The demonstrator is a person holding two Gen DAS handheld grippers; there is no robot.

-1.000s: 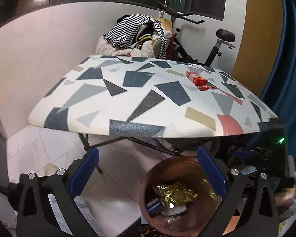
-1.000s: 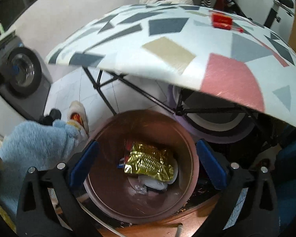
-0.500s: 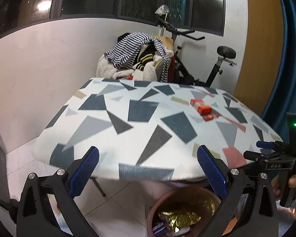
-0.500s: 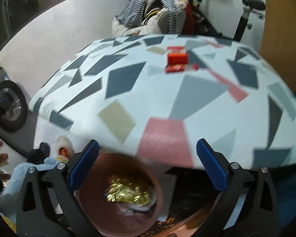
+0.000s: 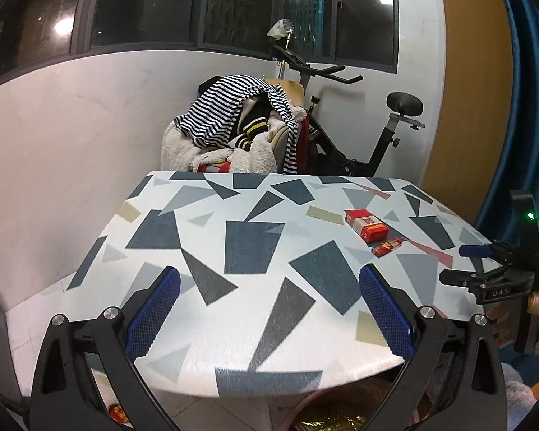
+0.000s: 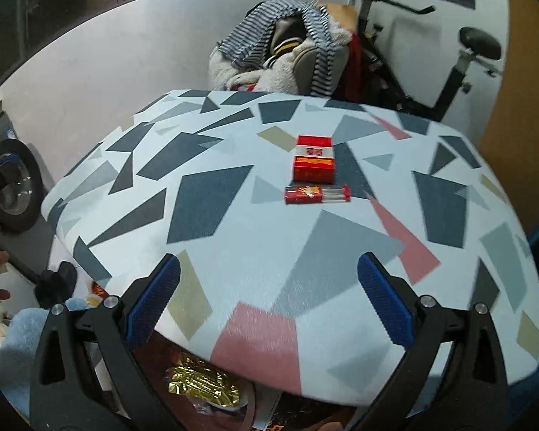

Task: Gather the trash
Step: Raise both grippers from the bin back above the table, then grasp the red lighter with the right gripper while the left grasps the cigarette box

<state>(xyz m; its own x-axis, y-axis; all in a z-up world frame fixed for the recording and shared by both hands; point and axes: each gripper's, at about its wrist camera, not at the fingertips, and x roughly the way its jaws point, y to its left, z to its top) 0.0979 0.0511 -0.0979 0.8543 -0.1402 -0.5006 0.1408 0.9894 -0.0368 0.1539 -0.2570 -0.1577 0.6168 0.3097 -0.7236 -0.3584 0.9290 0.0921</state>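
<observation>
A red and white box [image 6: 313, 160] and a small red wrapper [image 6: 316, 194] lie on the patterned table [image 6: 233, 237]; both also show in the left wrist view, the box [image 5: 365, 225] and the wrapper [image 5: 387, 247]. My right gripper [image 6: 267, 298] is open and empty above the table's near edge, well short of them; it shows at the right of the left wrist view [image 5: 485, 269]. My left gripper [image 5: 267, 309] is open and empty over the table's near edge. The brown bin with a gold wrapper [image 6: 203, 386] sits below the table edge.
A chair piled with striped clothes [image 5: 240, 122] and an exercise bike [image 5: 363, 129] stand behind the table. A white wall [image 5: 72, 136] is at the left, a blue curtain [image 5: 524, 107] at the right. A washing machine [image 6: 10, 186] stands at the left.
Both grippers have risen from over the bin to above the table's edge, still open and empty. The bin has dropped almost out of view; the red box and wrapper are closer ahead.
</observation>
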